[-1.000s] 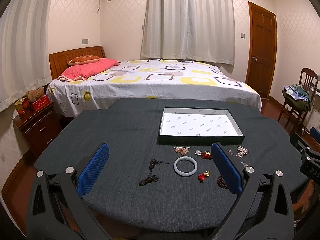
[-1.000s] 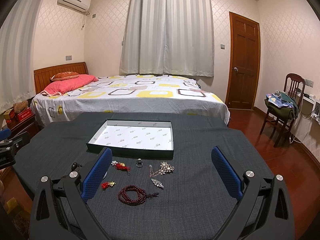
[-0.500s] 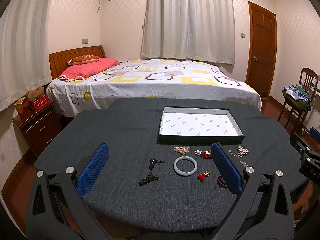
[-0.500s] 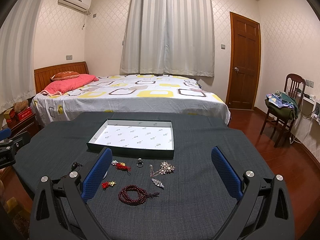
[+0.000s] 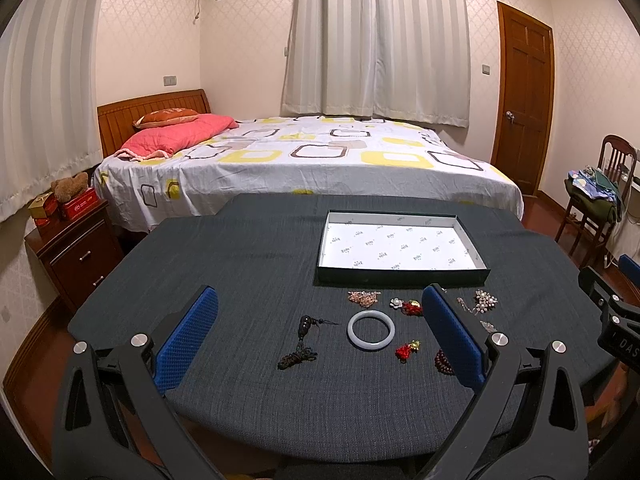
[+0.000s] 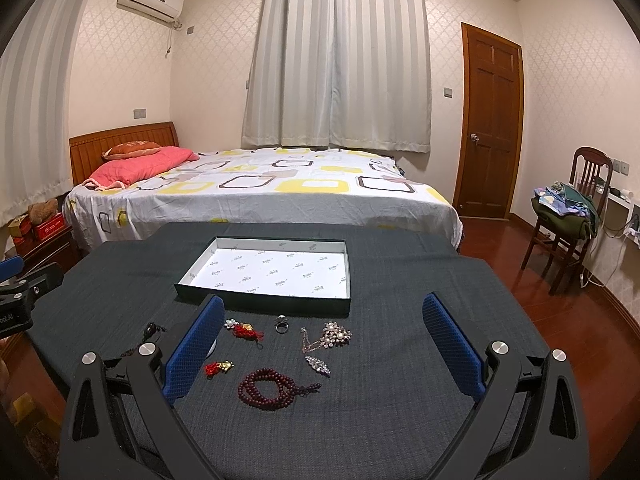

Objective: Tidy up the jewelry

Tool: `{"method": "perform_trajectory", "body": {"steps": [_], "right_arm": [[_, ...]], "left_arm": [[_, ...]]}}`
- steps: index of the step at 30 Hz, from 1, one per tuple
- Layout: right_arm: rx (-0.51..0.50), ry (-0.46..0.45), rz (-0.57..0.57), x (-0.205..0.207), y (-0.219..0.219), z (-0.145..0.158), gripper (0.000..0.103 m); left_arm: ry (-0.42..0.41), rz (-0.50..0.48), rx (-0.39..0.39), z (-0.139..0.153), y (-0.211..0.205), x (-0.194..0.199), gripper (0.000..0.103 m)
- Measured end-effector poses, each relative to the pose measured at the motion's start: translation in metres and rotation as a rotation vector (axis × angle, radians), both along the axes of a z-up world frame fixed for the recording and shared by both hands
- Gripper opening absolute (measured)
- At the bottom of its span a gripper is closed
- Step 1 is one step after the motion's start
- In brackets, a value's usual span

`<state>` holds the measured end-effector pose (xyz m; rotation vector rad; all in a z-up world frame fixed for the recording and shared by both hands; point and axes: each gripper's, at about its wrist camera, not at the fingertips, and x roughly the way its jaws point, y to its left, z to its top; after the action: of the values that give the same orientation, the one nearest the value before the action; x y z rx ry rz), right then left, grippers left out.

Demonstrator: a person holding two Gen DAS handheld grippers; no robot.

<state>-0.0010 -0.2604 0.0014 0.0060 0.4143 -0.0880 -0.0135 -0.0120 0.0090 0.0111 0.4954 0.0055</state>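
An empty shallow box [image 5: 400,276] with a white lining stands on the dark cloth table [image 5: 240,280]; it also shows in the right wrist view [image 6: 264,300]. Jewelry lies in front of it: a white bangle [image 5: 371,329], a dark tassel pendant [image 5: 303,340], a pinkish brooch [image 5: 363,297], red charms [image 5: 407,350], dark red beads [image 6: 266,388], a ring [image 6: 281,323], a pearl brooch [image 6: 335,334]. My left gripper [image 5: 320,338] is open and empty, above the near table edge. My right gripper [image 6: 320,346] is open and empty, likewise.
A bed [image 5: 304,168] stands behind the table. A nightstand [image 5: 72,248] is at the left, a chair with clothes [image 6: 568,216] at the right, and a door [image 6: 490,128] beyond. The table's round front edge is close to both grippers.
The right wrist view has shifted very slightly; nothing on the table has moved. Both grippers stay open.
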Motion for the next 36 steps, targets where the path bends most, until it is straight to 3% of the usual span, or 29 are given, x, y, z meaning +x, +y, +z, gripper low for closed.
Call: {"method": "perform_trajectory", "body": {"steps": [5, 11, 16, 20, 25, 29, 36], "right_arm": [[0.002, 0.007, 0.002, 0.001, 0.002, -0.004, 0.097], [0.009, 0.044, 0.024, 0.013, 0.008, -0.030, 0.097], [0.037, 0.123, 0.071, 0.033, 0.010, -0.070, 0.097], [0.058, 0.237, 0.118, 0.052, 0.016, -0.110, 0.097], [0.038, 0.333, 0.151, 0.072, 0.029, -0.144, 0.097], [0.012, 0.396, 0.171, 0.088, 0.039, -0.165, 0.097], [-0.027, 0.428, 0.162, 0.109, 0.044, -0.177, 0.097]], "left_arm": [[0.008, 0.004, 0.000, -0.003, 0.001, 0.000, 0.099], [0.055, 0.008, 0.000, -0.028, 0.008, 0.012, 0.099], [0.152, 0.018, -0.029, -0.067, 0.021, 0.039, 0.099], [0.231, 0.031, -0.042, -0.101, 0.030, 0.059, 0.099], [0.285, 0.030, -0.056, -0.123, 0.033, 0.082, 0.099], [0.308, 0.039, -0.062, -0.135, 0.036, 0.094, 0.099], [0.353, 0.068, -0.086, -0.150, 0.044, 0.110, 0.099]]}}
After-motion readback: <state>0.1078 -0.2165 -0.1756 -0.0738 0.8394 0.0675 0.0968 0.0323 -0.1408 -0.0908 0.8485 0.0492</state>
